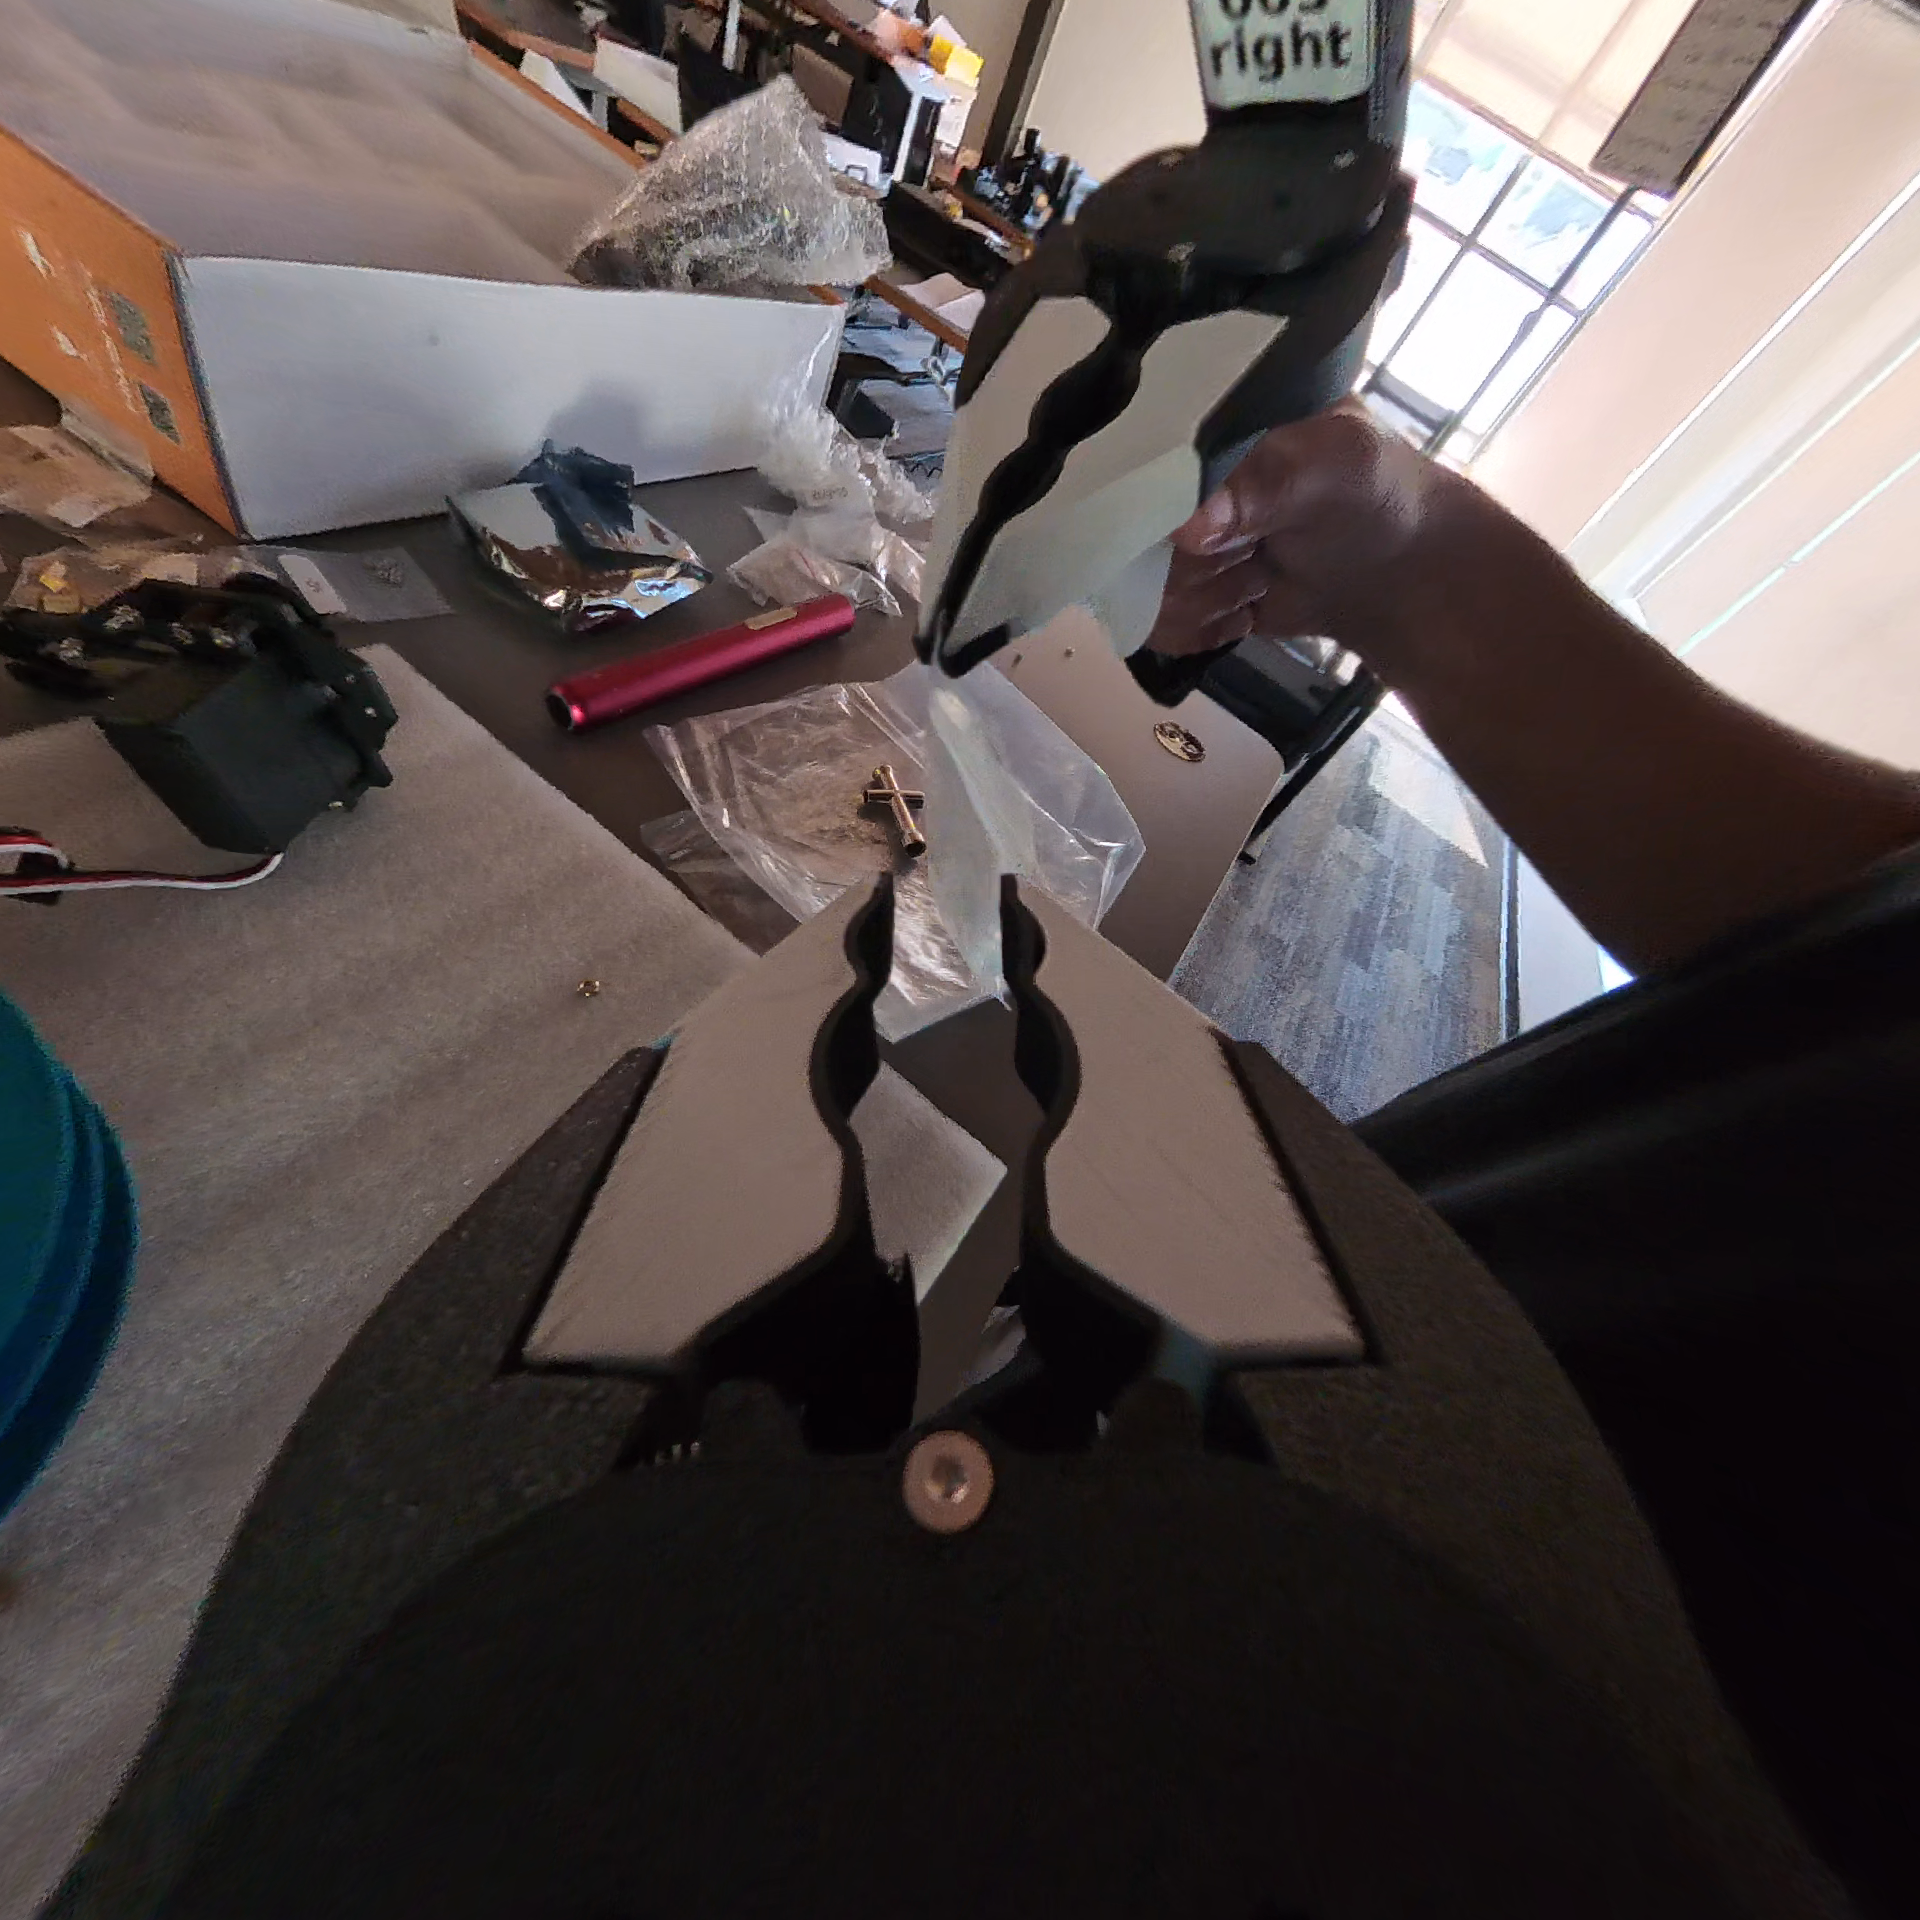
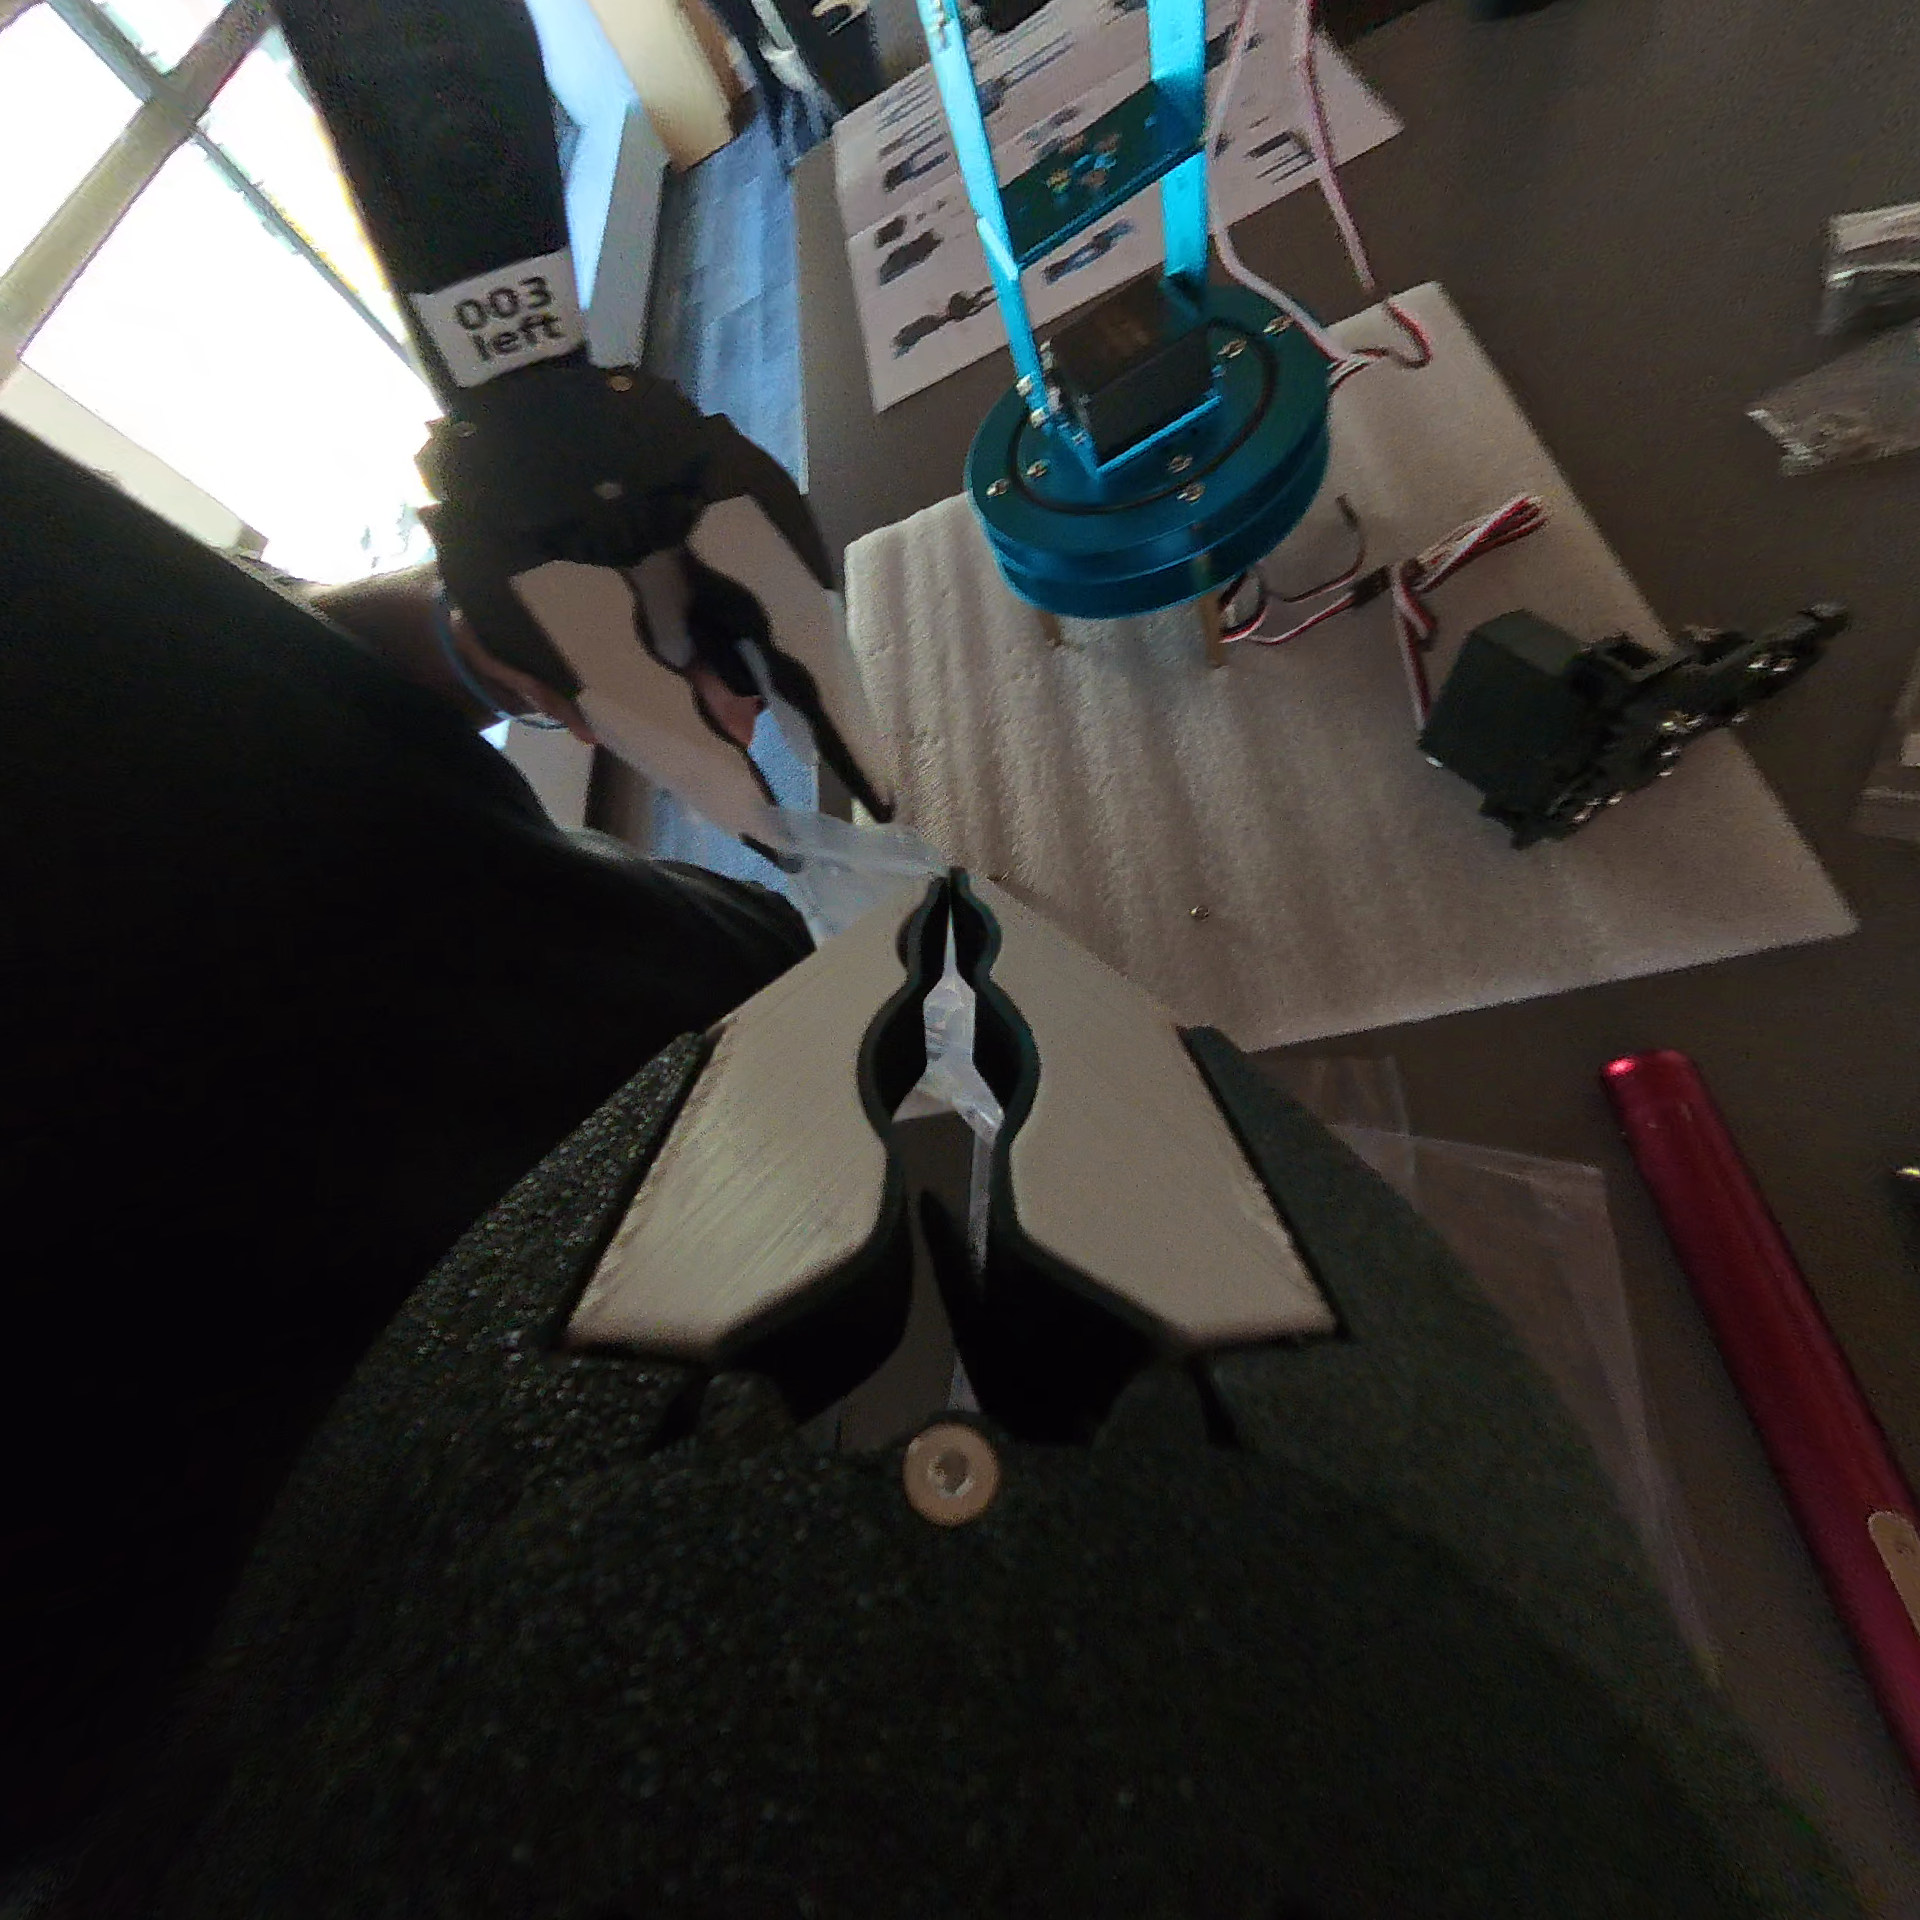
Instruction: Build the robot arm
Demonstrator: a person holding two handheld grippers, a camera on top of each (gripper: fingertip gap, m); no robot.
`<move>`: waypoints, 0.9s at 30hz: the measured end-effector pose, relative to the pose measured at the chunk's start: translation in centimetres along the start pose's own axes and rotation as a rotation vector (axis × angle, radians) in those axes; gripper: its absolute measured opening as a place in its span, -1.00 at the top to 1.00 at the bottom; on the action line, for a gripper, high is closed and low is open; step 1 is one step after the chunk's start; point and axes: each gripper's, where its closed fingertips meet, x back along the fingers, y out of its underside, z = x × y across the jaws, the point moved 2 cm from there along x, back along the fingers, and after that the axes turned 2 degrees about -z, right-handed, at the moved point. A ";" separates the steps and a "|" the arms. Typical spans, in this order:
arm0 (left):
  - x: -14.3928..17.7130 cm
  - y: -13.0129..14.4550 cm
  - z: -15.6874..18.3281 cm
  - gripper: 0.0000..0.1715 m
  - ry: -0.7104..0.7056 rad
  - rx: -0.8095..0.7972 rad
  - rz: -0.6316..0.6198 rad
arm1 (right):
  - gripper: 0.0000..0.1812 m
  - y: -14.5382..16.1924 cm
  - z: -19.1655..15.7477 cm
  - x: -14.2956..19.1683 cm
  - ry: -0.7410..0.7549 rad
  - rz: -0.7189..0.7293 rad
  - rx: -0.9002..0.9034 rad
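Observation:
My right gripper (image 2: 951, 883) is shut on the top edge of a small clear plastic bag (image 1: 977, 790). In the left wrist view it (image 1: 940, 655) hangs point-down from above with the bag dangling below its tips. My left gripper (image 1: 948, 883) is open, with its fingers on either side of the bag's lower part. In the right wrist view the left gripper (image 2: 831, 826) sits just beyond my right tips, and the bag (image 2: 842, 862) shows between them. Both are held above the table's near edge.
On the dark table lie a magenta tube (image 1: 701, 660), a small cross-shaped metal wrench (image 1: 894, 805) on flat plastic bags, and a silver foil pouch (image 1: 582, 561). A white foam mat (image 2: 1299, 831) bears a blue round base (image 2: 1148, 488) and a black servo bracket (image 2: 1621, 707). A white box (image 1: 468, 384) stands behind. There is about 5 centimetres between the tips of the two grippers. The blue round base (image 2: 1148, 488) lies around 15 centimetres away from my left fingertips.

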 end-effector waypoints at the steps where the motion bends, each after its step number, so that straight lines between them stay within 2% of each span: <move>1: 0.5 -0.1 -0.1 0.77 0.008 -0.002 0.004 | 1.00 -0.2 0.1 -0.3 0.028 0.020 -0.006; 5: 2.3 -0.5 -0.5 0.69 0.020 -0.015 0.023 | 1.00 -0.8 -0.6 -1.1 0.095 0.104 -0.020; 9: 2.1 0.0 -0.9 0.69 0.043 -0.037 -0.016 | 1.00 -1.1 -2.3 -1.5 0.088 0.155 -0.027; 10: 2.0 0.2 -0.8 0.72 0.054 -0.051 -0.023 | 1.00 -1.1 -2.4 -1.7 0.089 0.157 -0.038; 12: 1.8 0.2 -0.4 0.98 0.066 -0.087 -0.015 | 1.00 -0.9 -2.6 -1.9 0.110 0.163 -0.043; 15: 1.6 -0.1 -0.6 1.00 0.038 -0.102 0.008 | 1.00 -0.9 -2.1 -1.7 0.183 0.190 -0.071; 17: 1.6 -0.2 -0.6 1.00 0.044 -0.101 0.009 | 0.90 -1.1 -2.1 -0.8 0.273 0.226 -0.074; 20: 1.4 -0.1 -0.6 1.00 0.049 -0.108 -0.005 | 0.88 -1.9 -4.7 0.3 0.340 0.279 0.012; 23: 1.4 0.1 -0.5 1.00 0.063 -0.102 -0.019 | 0.77 -1.5 -6.9 -1.2 0.367 0.186 0.114; 27: 1.3 0.5 -0.2 1.00 0.070 -0.141 -0.042 | 0.74 -1.3 -6.0 -2.6 0.468 0.082 0.206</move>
